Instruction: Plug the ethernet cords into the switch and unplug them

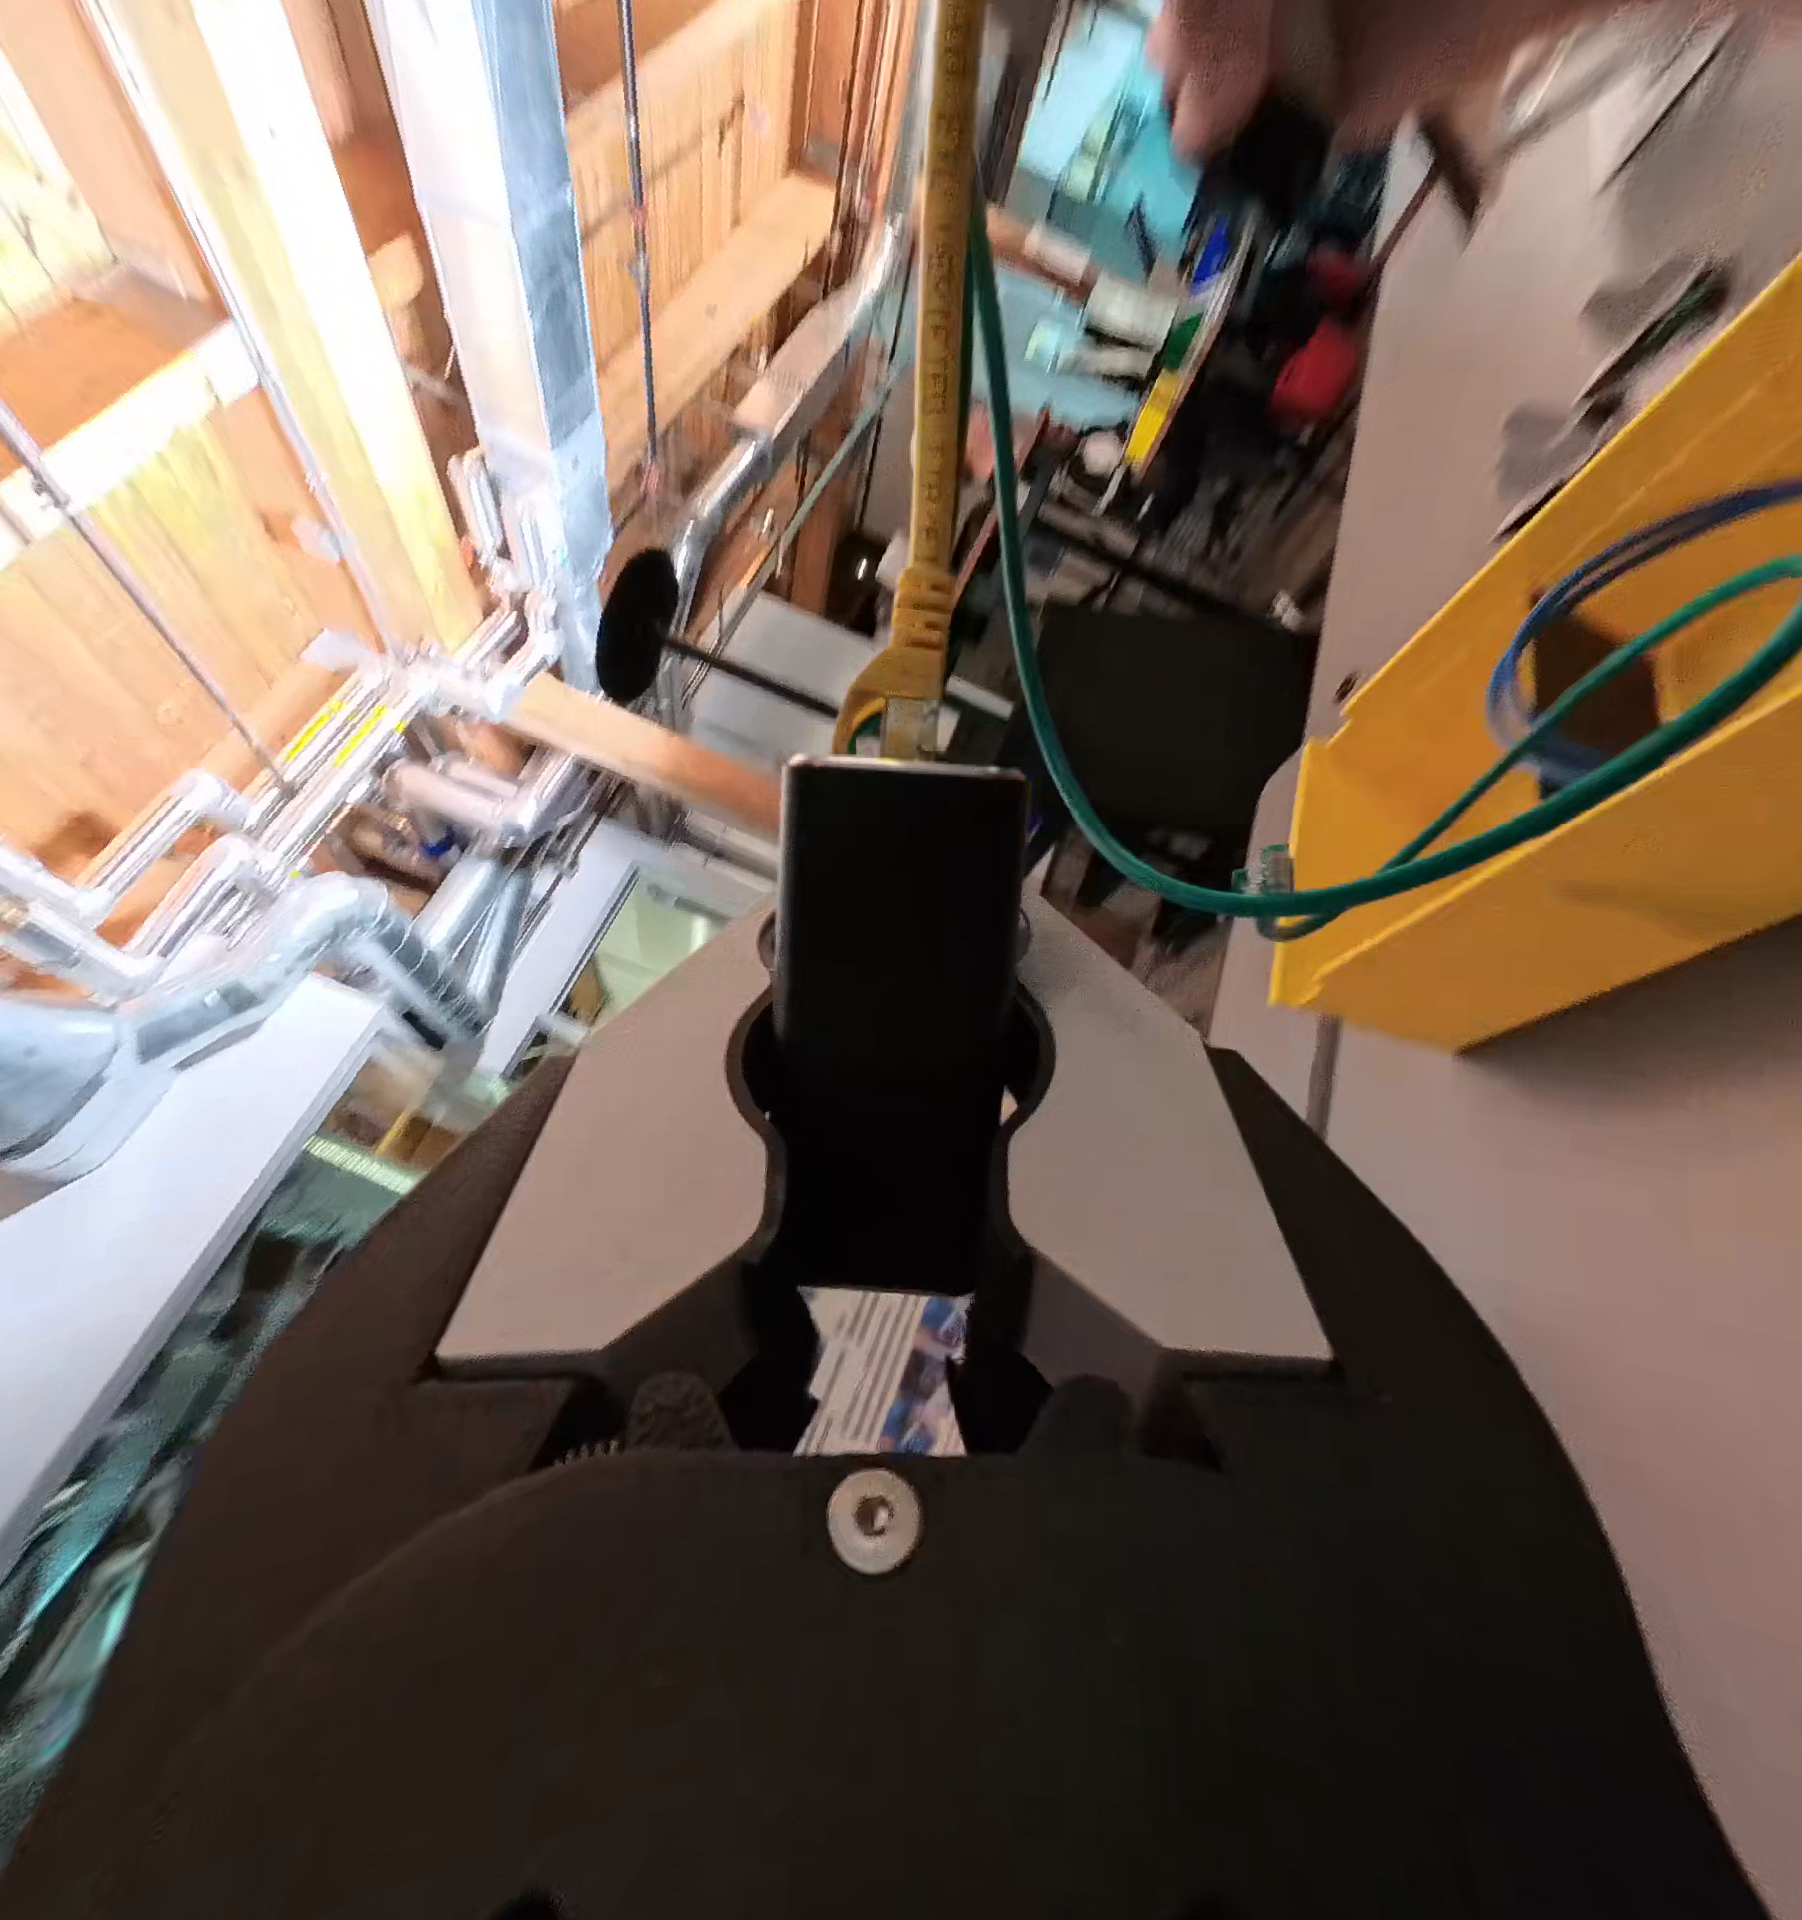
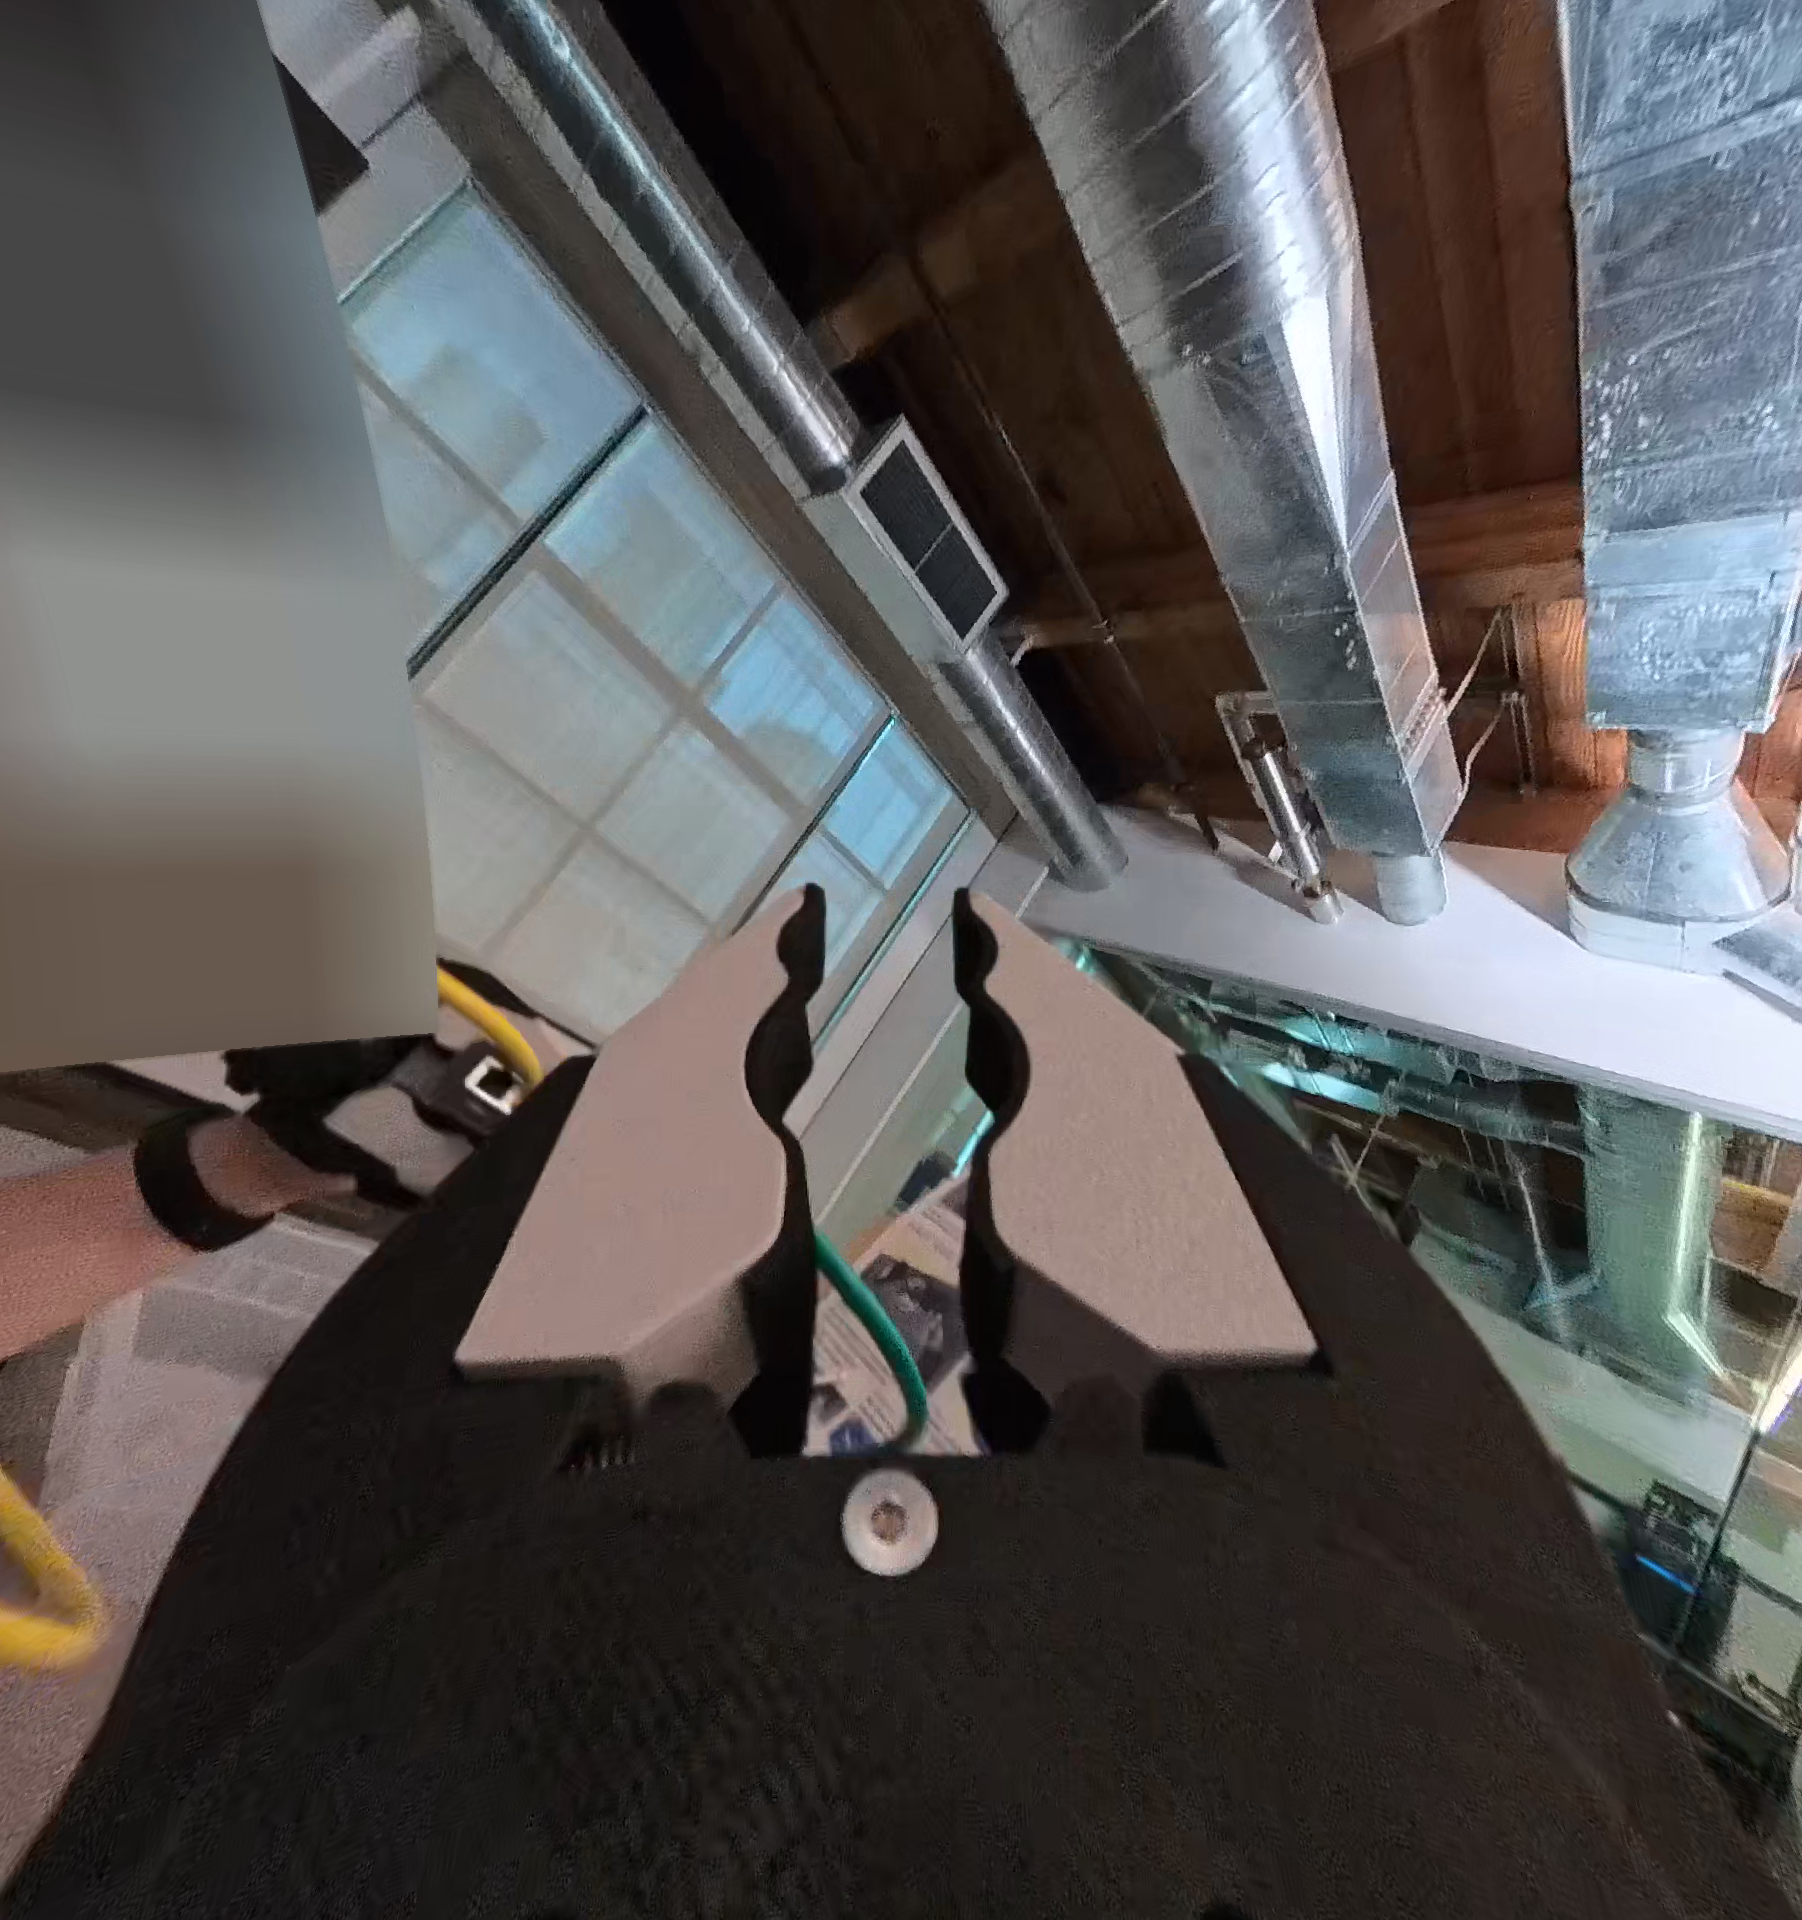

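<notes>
My left gripper is shut on the black switch, held lengthwise between its grey fingers. A yellow ethernet cord is plugged into the switch's far end and runs up out of view. A green cord curves past the switch and loops over a yellow bin; its clear plug hangs free at the bin's edge. My right gripper is open and empty, pointing up at the ceiling. The green cord shows behind its fingers. The switch and the yellow cord show at the left.
A yellow bin on the grey table holds a loop of blue cord. A blurred hand is at the top right. A forearm with a black wrist strap reaches in at the left. Metal ducts and windows are overhead. Tip to tip, the grippers are about 20 centimetres apart.
</notes>
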Motion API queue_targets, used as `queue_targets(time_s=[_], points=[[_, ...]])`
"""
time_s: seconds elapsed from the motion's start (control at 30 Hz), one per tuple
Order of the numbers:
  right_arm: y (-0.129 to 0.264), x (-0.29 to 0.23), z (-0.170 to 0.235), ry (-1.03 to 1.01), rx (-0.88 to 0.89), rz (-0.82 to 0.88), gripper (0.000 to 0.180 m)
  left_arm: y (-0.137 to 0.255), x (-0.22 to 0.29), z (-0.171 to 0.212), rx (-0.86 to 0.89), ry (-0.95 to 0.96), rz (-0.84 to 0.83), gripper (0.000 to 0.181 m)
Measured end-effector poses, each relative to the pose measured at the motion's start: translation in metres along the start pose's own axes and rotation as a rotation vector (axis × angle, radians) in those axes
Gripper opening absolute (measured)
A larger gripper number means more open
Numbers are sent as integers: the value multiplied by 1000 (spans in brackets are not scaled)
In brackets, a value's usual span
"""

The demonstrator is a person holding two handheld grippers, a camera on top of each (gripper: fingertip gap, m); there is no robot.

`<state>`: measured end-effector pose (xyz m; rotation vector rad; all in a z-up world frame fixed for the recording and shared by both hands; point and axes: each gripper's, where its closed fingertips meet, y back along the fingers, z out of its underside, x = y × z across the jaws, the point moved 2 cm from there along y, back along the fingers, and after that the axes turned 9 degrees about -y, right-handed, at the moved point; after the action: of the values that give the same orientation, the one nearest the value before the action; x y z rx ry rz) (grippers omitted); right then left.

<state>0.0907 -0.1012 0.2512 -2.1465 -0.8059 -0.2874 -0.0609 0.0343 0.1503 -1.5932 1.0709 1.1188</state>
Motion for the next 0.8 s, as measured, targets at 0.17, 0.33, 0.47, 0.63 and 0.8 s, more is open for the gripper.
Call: queue_targets(time_s=[0.17,0.33,0.47,0.63,0.8], points=[[-24,-12,72,152,-288,-53,32,5,3,-25,166,67,42,34],[-31,-28,108,256,-446,-122,32,7,8,-26,206,78,73,34],[-30,-20,115,231,-487,-81,32,11,6,-38,311,158,99,34],[-41,-75,132,42,-466,-381,53,15,10,-52,439,302,184,34],[-46,-104,134,-3,-443,-520,50,16,8,-54,515,444,245,34]])
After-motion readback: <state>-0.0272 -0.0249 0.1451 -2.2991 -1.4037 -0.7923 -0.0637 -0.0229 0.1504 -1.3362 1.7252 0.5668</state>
